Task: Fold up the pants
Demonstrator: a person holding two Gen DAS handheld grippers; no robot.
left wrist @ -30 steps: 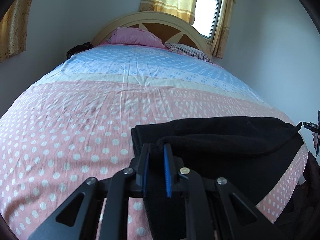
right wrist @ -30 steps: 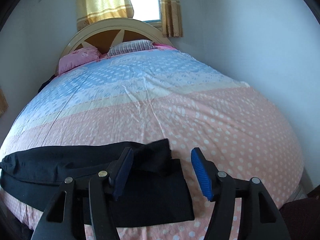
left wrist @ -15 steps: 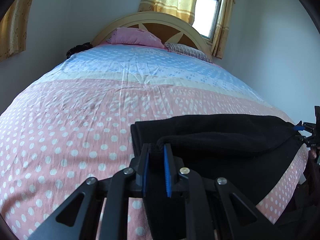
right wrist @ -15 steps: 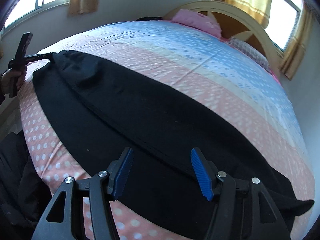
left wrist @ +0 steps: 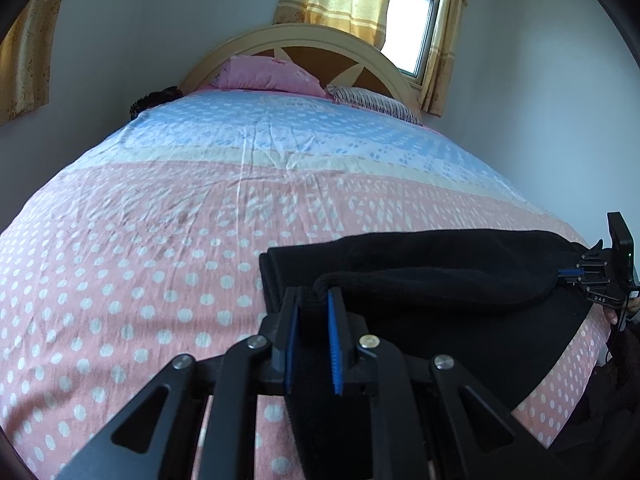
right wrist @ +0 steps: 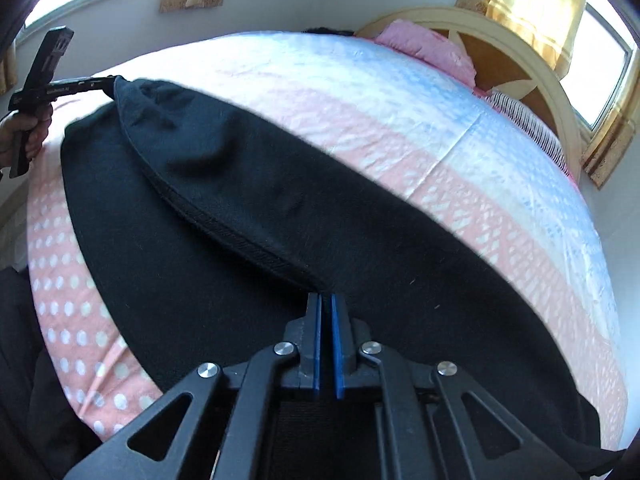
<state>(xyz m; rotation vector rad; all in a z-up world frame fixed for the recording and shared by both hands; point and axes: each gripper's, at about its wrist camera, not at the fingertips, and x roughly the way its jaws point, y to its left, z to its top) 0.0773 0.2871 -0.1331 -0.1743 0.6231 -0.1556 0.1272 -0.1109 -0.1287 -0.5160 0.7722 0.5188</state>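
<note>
1. The right gripper [right wrist: 326, 304], nearest in its own view, has just been closing; its blue pads are pressed almost together, pinching the seamed edge of the black fabric pants [right wrist: 248, 200].
2. The left gripper [left wrist: 314, 300] pinches the opposite end of that raised fold.
3. The pants' long axis runs between the two grippers, across the near edge of the pink polka-dot bedsheet [left wrist: 120, 280].
4. Judging by this, the fold travels away toward the headboard [left wrist: 320, 40].
5. No containers are visible.
</note>
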